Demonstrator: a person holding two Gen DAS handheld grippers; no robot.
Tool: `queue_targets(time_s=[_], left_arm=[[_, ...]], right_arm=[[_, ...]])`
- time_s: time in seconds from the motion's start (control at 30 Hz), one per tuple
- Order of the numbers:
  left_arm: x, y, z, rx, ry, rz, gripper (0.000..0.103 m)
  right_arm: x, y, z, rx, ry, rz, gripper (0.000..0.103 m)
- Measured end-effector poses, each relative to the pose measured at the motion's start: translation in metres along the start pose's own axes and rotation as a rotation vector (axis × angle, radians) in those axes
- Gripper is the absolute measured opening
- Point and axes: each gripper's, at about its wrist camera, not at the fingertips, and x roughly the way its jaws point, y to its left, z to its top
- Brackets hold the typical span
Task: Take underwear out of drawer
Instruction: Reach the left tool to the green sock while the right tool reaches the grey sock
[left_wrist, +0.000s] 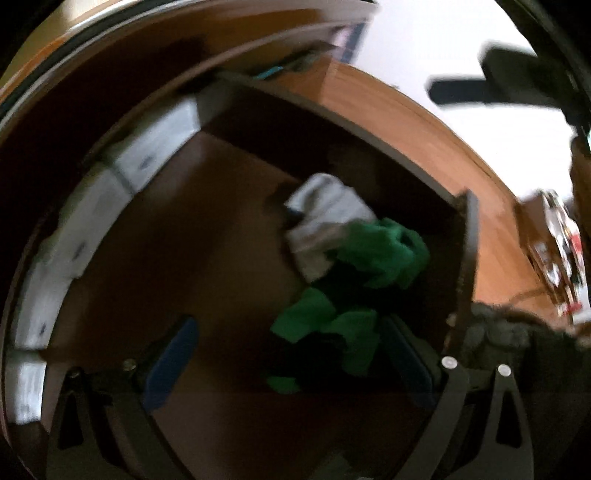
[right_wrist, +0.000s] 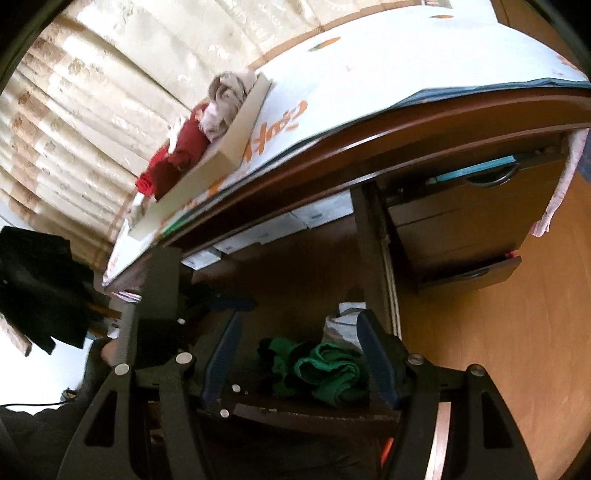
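From my right wrist camera, I see my right gripper (right_wrist: 301, 354) with its blue-padded jaws standing apart over the open drawer (right_wrist: 314, 410); nothing is pinched between them. Between the jaws lies the green underwear (right_wrist: 328, 373), crumpled, with a grey-white garment (right_wrist: 341, 328) just behind it. My left gripper (right_wrist: 218, 302) reaches in from the left. Up on the desk top, a white tray (right_wrist: 221, 147) holds a red garment (right_wrist: 173, 158) and a beige one (right_wrist: 227, 99).

You are in a home, in a bedroom: curtains (right_wrist: 74, 85) hang behind a wood desk (right_wrist: 406, 125), clothes (right_wrist: 321, 373) lie in its drawer (right_wrist: 314, 410).
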Motion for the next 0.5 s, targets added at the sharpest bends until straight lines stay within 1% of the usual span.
queue_targets(time_s=[0.03, 0.07, 0.17, 0.2, 0.27, 0.33, 0.43, 0.47, 0.5], left_arm=[[0.004, -0.003, 0.000, 0.025, 0.008, -0.011, 0.099], [0.005, -0.003, 0.001, 0.030, 0.006, -0.022, 0.097], [0.012, 0.004, 0.004, 0.015, 0.026, -0.083, 0.097], [0.015, 0.007, 0.006, 0.002, 0.038, -0.093, 0.097], [0.025, 0.009, 0.010, 0.002, 0.076, -0.078, 0.097], [0.032, 0.013, 0.014, -0.010, 0.102, -0.118, 0.095], [0.039, 0.017, 0.018, -0.008, 0.119, -0.159, 0.088], [0.041, 0.020, 0.018, -0.010, 0.124, -0.173, 0.083], [0.043, 0.021, 0.019, -0.013, 0.131, -0.197, 0.081]], right_arm=[[-0.004, -0.003, -0.001, 0.001, -0.009, 0.000, 0.067], [-0.006, -0.004, -0.001, 0.002, -0.015, -0.004, 0.067], [-0.011, -0.015, 0.000, 0.017, -0.028, 0.000, 0.067], [-0.012, -0.018, 0.002, 0.023, -0.031, 0.005, 0.067], [-0.014, -0.025, 0.004, 0.034, -0.040, 0.013, 0.067], [-0.013, -0.031, 0.007, 0.048, -0.043, 0.023, 0.067], [-0.009, -0.036, 0.012, 0.056, -0.036, 0.031, 0.067], [-0.008, -0.037, 0.013, 0.055, -0.035, 0.031, 0.067], [-0.008, -0.038, 0.013, 0.055, -0.036, 0.034, 0.067]])
